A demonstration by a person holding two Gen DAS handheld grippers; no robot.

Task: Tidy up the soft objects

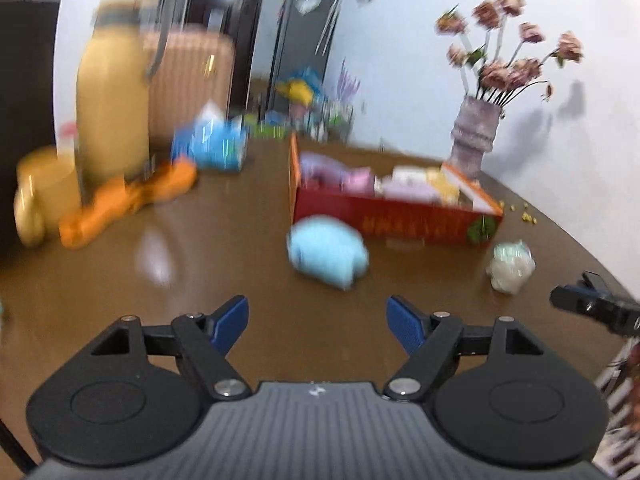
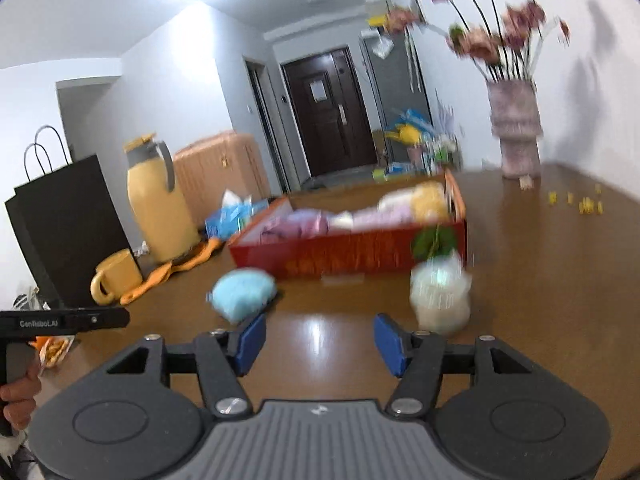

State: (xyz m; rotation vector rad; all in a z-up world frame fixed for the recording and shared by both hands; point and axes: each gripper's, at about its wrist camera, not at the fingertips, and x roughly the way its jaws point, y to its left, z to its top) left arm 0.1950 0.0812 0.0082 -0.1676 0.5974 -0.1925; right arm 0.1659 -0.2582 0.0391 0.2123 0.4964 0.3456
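Two soft bundles lie loose on the brown tabletop (image 1: 224,264): a light blue soft roll (image 1: 327,251), just in front of the red box (image 1: 394,220), and a whitish soft bundle (image 1: 511,261) off the box's near right corner. From the right wrist view the whitish bundle sits close ahead of the right fingertip. The box already holds pink, lilac, white and yellow soft pieces (image 2: 360,214) laid in a row.

Far left on the table: yellow thermos jug (image 2: 158,204), yellow mug (image 2: 114,278), orange cloth (image 1: 128,200), blue tissue pack (image 1: 216,146), black paper bag (image 2: 68,224). Far right: vase of pink flowers (image 1: 476,136), small yellow bits (image 2: 580,202) scattered near it. Beyond the table, a peach suitcase (image 2: 222,170), dark door (image 2: 328,114), grey-white walls. Much motion blur in both views.

Left gripper (image 1: 318,322): blue pads wide apart, nothing between them, hovering short of the blue roll. Right gripper (image 2: 320,340): jaws likewise wide apart, empty, touching nothing.
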